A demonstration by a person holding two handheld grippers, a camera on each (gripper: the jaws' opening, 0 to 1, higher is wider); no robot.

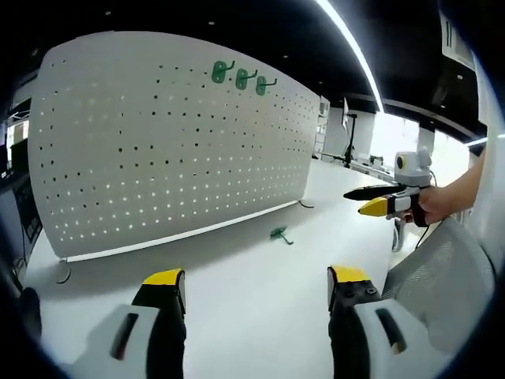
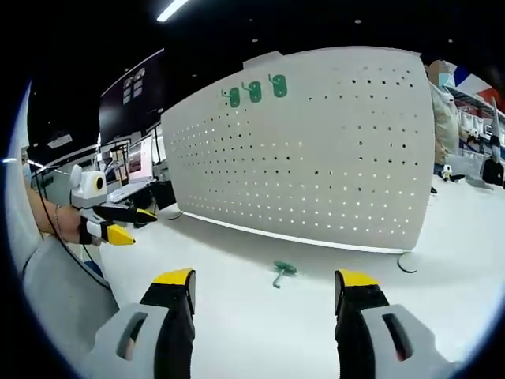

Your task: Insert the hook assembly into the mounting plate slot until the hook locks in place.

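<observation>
A white pegboard (image 1: 173, 150) (image 2: 316, 158) stands upright on the white table (image 1: 252, 316) (image 2: 260, 332). Three green hooks (image 1: 242, 77) (image 2: 253, 91) hang in a row near its top edge. One loose green hook (image 1: 278, 234) (image 2: 282, 271) lies on the table in front of the board. My left gripper (image 1: 256, 283) (image 2: 130, 223) is open and holds nothing, well short of the loose hook. My right gripper (image 2: 264, 288) (image 1: 371, 200), held by a hand, is also open and hovers above the table to one side of the hook.
Wire feet (image 1: 63, 272) (image 2: 406, 264) prop the board at its ends. A grey sleeve (image 1: 442, 268) (image 2: 55, 292) shows near each view's edge. Desks with monitors (image 2: 134, 166) stand beyond the table, and a person (image 2: 446, 118) stands behind the board.
</observation>
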